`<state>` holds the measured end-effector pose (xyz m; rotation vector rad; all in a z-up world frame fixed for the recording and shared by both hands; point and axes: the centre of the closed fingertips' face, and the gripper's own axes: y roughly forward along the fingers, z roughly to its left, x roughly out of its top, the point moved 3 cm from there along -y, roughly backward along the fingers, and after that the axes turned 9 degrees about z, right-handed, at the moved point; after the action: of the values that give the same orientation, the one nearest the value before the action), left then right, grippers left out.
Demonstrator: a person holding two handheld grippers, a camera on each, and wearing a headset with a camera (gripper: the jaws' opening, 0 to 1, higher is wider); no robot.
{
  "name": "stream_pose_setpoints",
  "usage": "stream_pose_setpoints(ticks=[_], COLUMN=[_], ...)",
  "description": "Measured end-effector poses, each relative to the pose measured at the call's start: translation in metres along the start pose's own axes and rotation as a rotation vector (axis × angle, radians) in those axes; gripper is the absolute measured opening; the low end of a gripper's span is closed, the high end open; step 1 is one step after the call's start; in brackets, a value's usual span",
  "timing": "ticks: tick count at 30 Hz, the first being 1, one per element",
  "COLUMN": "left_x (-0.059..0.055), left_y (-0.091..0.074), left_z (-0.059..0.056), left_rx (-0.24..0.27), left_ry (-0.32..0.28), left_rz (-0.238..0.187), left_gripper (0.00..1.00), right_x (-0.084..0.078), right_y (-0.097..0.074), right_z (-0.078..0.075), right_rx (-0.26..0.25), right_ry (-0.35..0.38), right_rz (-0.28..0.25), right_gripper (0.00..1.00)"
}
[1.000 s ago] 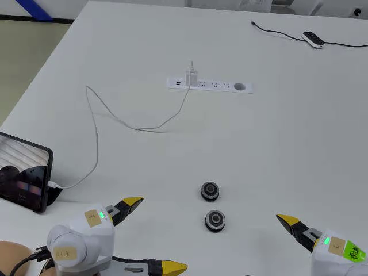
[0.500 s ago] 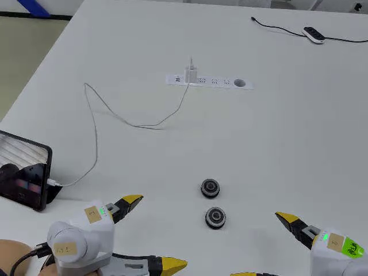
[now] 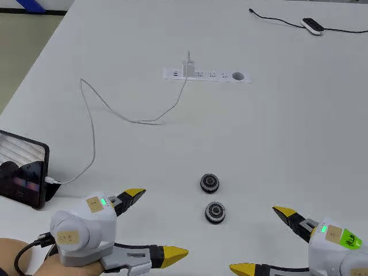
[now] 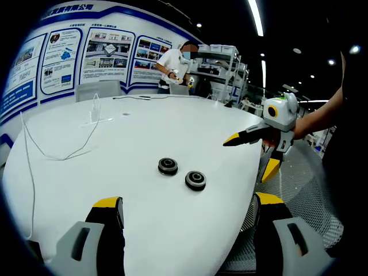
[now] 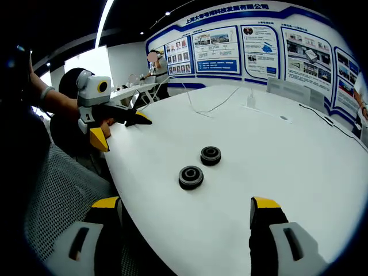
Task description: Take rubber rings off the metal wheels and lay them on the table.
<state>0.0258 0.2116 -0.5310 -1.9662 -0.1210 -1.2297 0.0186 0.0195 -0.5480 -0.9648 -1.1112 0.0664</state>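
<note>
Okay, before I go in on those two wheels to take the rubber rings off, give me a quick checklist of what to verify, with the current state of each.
1. Left gripper open and empty: ok, jaws spread wide.
2. Right gripper open and empty: ok, jaws spread wide.
3. Near wheel and far wheel lying flat, apart from each other, between the grippers: ok.
4. Rubber rings on both wheels: ok, a black band circles each; how tightly they sit: cannot tell.
5. Bare table beside the wheels for laying rings down: ok.
6. White cable away from the wheels: ok, it lies off to the left.
</note>
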Motion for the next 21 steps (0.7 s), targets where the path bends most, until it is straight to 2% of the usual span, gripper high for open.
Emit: stream_pose_setpoints(ticks=[21], left_x=[-0.002], left_y=[0.010], left_z=[-0.001], left_rx=[-0.013], left_ry=[0.025], left_rz=[0.049], left_gripper=[0.87], right_x=[0.000], right_y=[0.011], right_z=[0.001], right_rx=[0.014], right_ry=[0.013], right_rz=[0.011], right_gripper=[0.85])
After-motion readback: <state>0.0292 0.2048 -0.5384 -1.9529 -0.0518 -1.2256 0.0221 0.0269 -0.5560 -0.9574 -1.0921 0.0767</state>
